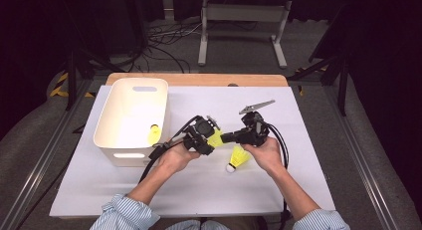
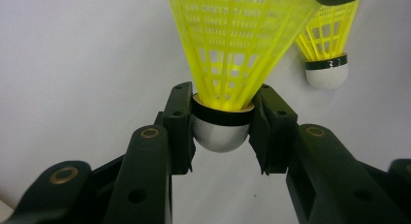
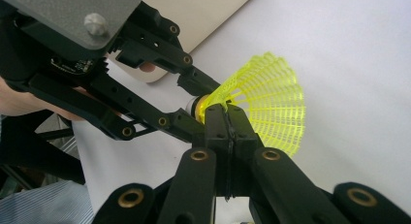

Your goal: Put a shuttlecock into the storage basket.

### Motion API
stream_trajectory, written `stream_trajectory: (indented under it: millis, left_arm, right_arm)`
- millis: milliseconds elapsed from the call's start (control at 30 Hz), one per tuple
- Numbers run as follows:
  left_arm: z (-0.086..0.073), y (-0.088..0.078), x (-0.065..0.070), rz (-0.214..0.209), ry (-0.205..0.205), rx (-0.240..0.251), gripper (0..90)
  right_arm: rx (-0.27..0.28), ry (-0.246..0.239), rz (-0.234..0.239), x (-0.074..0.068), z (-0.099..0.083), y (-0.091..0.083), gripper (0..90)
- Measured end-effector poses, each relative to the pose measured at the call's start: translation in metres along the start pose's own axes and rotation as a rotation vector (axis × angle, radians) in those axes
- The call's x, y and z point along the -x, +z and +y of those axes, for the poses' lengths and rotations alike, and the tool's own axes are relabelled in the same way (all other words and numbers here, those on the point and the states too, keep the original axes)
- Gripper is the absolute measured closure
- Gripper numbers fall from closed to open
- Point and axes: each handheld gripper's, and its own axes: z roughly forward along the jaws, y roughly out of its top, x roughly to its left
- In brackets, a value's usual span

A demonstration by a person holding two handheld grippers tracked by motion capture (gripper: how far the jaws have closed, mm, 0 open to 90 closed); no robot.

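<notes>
A yellow mesh shuttlecock (image 1: 216, 137) with a white cork hangs above the table's middle, held between both grippers. My left gripper (image 2: 220, 123) is shut on its cork base (image 2: 219, 135), one jaw on each side. My right gripper (image 3: 228, 118) is shut on the edge of its skirt (image 3: 271, 105), close to the cork. In the high view the left gripper (image 1: 211, 140) comes from the left and the right gripper (image 1: 225, 138) from the right. A second shuttlecock (image 1: 239, 158) lies on the white sheet just below them, and appears in the left gripper view as the shuttlecock (image 2: 327, 59) behind.
A white bin (image 1: 130, 108) stands at the table's left, with a third yellow shuttlecock (image 1: 154, 135) inside near its right wall. The white sheet (image 1: 209, 190) covers the wooden table (image 1: 199, 79). Cables trail from both grippers toward the person.
</notes>
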Motion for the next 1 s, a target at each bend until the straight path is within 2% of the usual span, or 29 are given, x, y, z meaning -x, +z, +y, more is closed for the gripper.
stream_trajectory:
  millis: [100,133,233,300,333,567,700,733,767,800,833,1000]
  left_arm:
    - [0.000,0.000,0.001,0.007,0.015,-0.009,64.6]
    - [0.001,0.000,0.001,0.005,0.015,-0.010,64.6]
    - [0.001,0.000,0.001,0.008,0.014,-0.008,64.6]
    - [0.001,-0.001,0.001,0.008,0.014,-0.011,64.6]
    - [0.001,-0.002,0.000,0.009,0.016,-0.014,64.6]
    - [0.003,-0.006,0.002,0.025,0.003,-0.023,64.6]
    - [0.004,-0.010,0.002,0.038,-0.006,-0.026,64.6]
    - [0.004,-0.010,0.002,0.044,-0.011,-0.023,64.6]
    - [0.004,-0.011,0.002,0.044,-0.015,-0.024,64.6]
    - [0.004,-0.013,0.002,0.045,-0.017,-0.027,64.6]
    - [0.004,-0.013,0.002,0.041,-0.026,-0.028,64.6]
    - [0.005,-0.018,0.001,0.046,-0.034,-0.025,64.6]
  right_arm:
    - [0.000,-0.016,-0.022,-0.002,0.000,0.001,87.3]
    - [-0.001,-0.025,-0.041,-0.003,0.000,0.000,84.2]
    - [0.005,-0.024,-0.053,-0.003,-0.001,0.000,79.0]
    - [0.012,-0.025,-0.075,-0.003,-0.002,-0.002,71.5]
    - [0.012,-0.025,-0.075,-0.003,-0.002,-0.002,71.5]
    - [0.068,-0.026,-0.128,-0.004,-0.005,-0.010,56.0]
    - [0.116,-0.043,-0.175,-0.004,-0.009,-0.017,46.1]
    - [0.116,-0.043,-0.175,-0.004,-0.009,-0.017,46.1]
    - [0.136,-0.062,-0.207,-0.004,-0.013,-0.019,42.7]
    - [0.136,-0.062,-0.207,-0.004,-0.013,-0.019,42.7]
    - [0.149,-0.076,-0.232,-0.003,-0.016,-0.021,40.3]
    - [0.175,-0.083,-0.266,-0.003,-0.022,-0.026,36.5]
